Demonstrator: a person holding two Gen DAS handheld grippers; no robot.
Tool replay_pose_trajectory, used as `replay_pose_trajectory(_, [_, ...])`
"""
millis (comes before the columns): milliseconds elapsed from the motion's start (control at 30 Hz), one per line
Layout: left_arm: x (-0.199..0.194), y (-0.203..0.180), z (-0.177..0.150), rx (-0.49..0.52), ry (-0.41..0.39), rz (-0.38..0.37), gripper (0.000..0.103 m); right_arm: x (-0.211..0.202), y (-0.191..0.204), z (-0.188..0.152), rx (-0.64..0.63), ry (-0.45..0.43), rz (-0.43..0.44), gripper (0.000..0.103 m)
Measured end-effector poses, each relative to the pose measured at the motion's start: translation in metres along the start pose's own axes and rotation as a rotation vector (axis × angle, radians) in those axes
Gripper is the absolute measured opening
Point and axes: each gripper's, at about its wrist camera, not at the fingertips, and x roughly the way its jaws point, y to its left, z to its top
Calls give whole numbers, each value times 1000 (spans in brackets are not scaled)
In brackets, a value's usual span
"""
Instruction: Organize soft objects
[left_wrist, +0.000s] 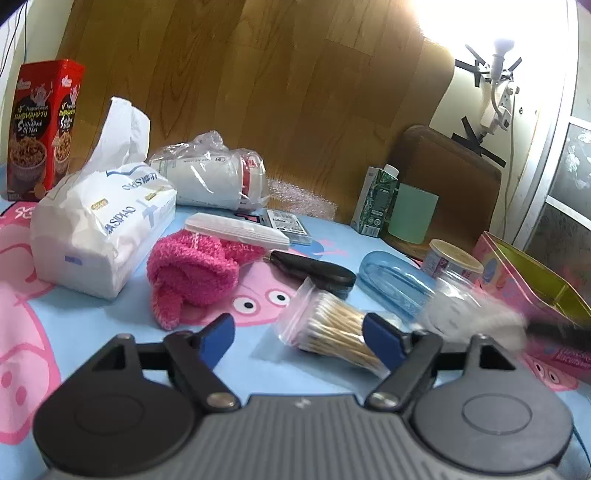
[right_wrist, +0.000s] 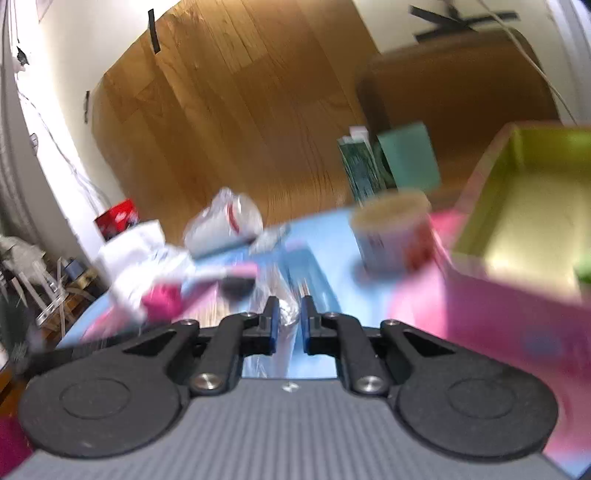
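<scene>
A: What is the left gripper (left_wrist: 299, 338) doing?

B: Its blue-padded fingers (left_wrist: 218, 334) are spread wide with nothing between them, low over the near edge of the cartoon-pig cloth (left_wrist: 110, 332).

A: And the right gripper (right_wrist: 287, 317)?

B: Its jaws are drawn nearly together, pinching a clear crinkly plastic bag (right_wrist: 284, 314). The right wrist view is smeared, so what the bag contains is unclear there. In the left wrist view a blurred clear bag of something white (left_wrist: 454, 306) hangs near the right edge of the cloth, beside the open pink tin (left_wrist: 517, 273).

A: Where are the soft things?

B: A fuzzy pink sock bundle (left_wrist: 192, 273) lies toward the middle of the cloth, with a white tissue pack (left_wrist: 99, 229) just beside it toward the left edge. A bag of cotton swabs (left_wrist: 332, 328) lies at the near edge, just past the left gripper's right finger.

A: Anything else?

B: A red snack box (left_wrist: 40, 125) stands at the far left corner, bagged paper cups (left_wrist: 218, 173) lie at the far edge, a blue plastic case (left_wrist: 391, 280) and a small round tub (left_wrist: 450, 262) sit near the tin, and a green carton (left_wrist: 376, 199) stands at the far right.
</scene>
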Motion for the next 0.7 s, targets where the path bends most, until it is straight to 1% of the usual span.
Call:
replay_pose_trajectory(67, [0, -2, 0, 16, 0, 4, 81, -19, -11, -18, 19, 13, 2, 16])
replay_pose_trajectory(100, [1, -4, 0, 25, 2, 8, 81, -25, -16, -26, 42, 33, 21, 20])
replay_pose_trajectory(167, [1, -7, -1, 44, 6, 22, 81, -27, -21, -35, 67, 60, 46, 22])
replay_pose_trajectory(200, [1, -9, -2, 50, 6, 26, 81, -28, -21, -38, 61, 57, 35, 25])
replay_pose_trajectory(233, [0, -11, -3, 58, 5, 33, 82, -31, -21, -39, 44, 49, 16, 34])
replay_pose_trajectory(300, [-2, -12, -3, 68, 1, 40, 84, -35, -19, -40, 11, 21, -22, 43])
replay_pose_trajectory(433, [-2, -14, -5, 78, 10, 40, 84, -39, -15, -37, -36, -21, -22, 45])
replay_pose_trajectory(533, [-2, -14, -5, 71, 29, 34, 84, -37, -11, -40, -91, -21, -24, 50])
replay_pose_trajectory(600, [-3, -13, -6, 38, 62, 0, 84, -34, -4, -43, -152, -3, -32, 52])
replay_pose_trajectory(667, [-7, -9, -8, -30, 92, -70, 84, -32, 4, -46, -236, 12, -47, 57])
replay_pose_trajectory(700, [-8, -7, -11, -70, 113, -117, 84, -29, 7, -46, -270, 23, -43, 68])
